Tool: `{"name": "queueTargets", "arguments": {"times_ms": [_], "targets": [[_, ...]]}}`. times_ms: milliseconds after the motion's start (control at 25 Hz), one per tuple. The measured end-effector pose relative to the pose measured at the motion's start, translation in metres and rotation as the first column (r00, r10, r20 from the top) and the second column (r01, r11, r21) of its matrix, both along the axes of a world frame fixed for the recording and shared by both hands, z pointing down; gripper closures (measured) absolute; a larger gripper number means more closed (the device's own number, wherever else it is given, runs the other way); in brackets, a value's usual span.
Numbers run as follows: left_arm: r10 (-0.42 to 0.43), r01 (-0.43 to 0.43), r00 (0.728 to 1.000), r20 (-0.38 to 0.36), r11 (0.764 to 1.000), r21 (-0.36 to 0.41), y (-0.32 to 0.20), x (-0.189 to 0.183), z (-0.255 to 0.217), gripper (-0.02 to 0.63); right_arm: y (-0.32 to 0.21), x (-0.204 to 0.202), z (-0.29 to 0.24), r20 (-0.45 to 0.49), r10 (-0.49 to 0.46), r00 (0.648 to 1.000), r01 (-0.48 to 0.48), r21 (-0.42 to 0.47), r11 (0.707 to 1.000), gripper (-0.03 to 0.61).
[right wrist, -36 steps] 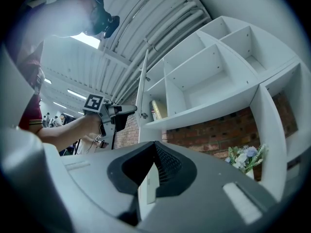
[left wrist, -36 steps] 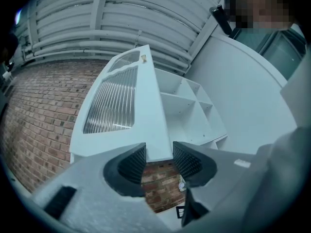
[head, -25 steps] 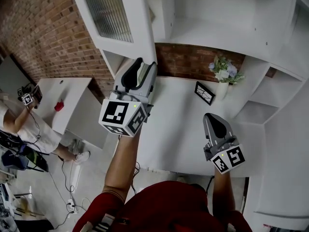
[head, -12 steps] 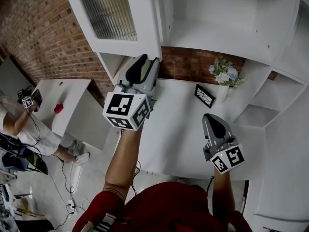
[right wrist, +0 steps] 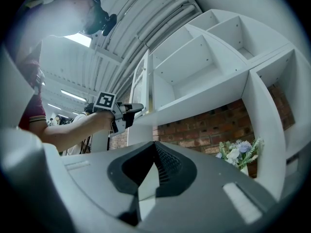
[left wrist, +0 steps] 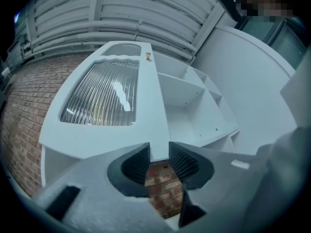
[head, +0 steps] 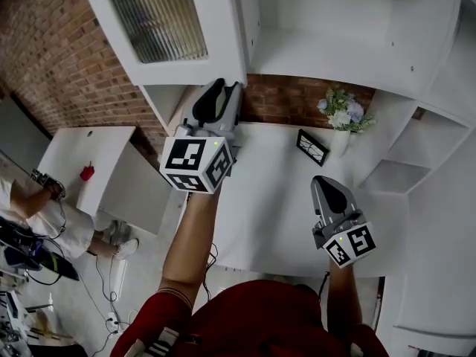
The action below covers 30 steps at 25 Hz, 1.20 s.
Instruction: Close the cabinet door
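Narrowing jaws, left gripper has reached cabinet door edge.

White-framed cabinet door with grey ribbed glass pane; red-brown brick wall at ten o'clock; pale blue-and-white flowers at two o'clock

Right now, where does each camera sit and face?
Head view: on the person's head, looking steeply down at the counter; left forearm, left tool, right tool show.
Left gripper view: on the left tool, facing up at the cabinet door; its jaws, just closing, apart around the door's corner.
Right gripper view: on the right tool, facing the shelves; shut jaws, left forearm.
Shared by head and right gripper views: flower vase.
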<state>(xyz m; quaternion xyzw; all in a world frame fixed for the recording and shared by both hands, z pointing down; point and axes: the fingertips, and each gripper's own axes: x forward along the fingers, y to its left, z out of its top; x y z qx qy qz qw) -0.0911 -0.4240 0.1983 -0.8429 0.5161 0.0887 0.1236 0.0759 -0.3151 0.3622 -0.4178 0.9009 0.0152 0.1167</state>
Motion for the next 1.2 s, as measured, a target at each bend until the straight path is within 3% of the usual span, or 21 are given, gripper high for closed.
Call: {"name": "queueTargets", "arguments": {"times_ms": [560, 1200], "targets": [[-0.006, 0.006, 1.0, 0.025, 1.0, -0.012, -0.025, 0.006, 0.001, 0.494, -0.006, 0.001, 0.008, 0.0, 0.007, 1.0, -0.007, -0.021, 1.0, 0.565], [0.01, -0.01, 1.0, -0.017, 1.0, -0.006, -0.035, 0.004, 0.0, 0.503, -0.004, 0.006, 0.013, 0.005, 0.038, 0.999, -0.038, -0.038, 0.999, 0.565]]}}
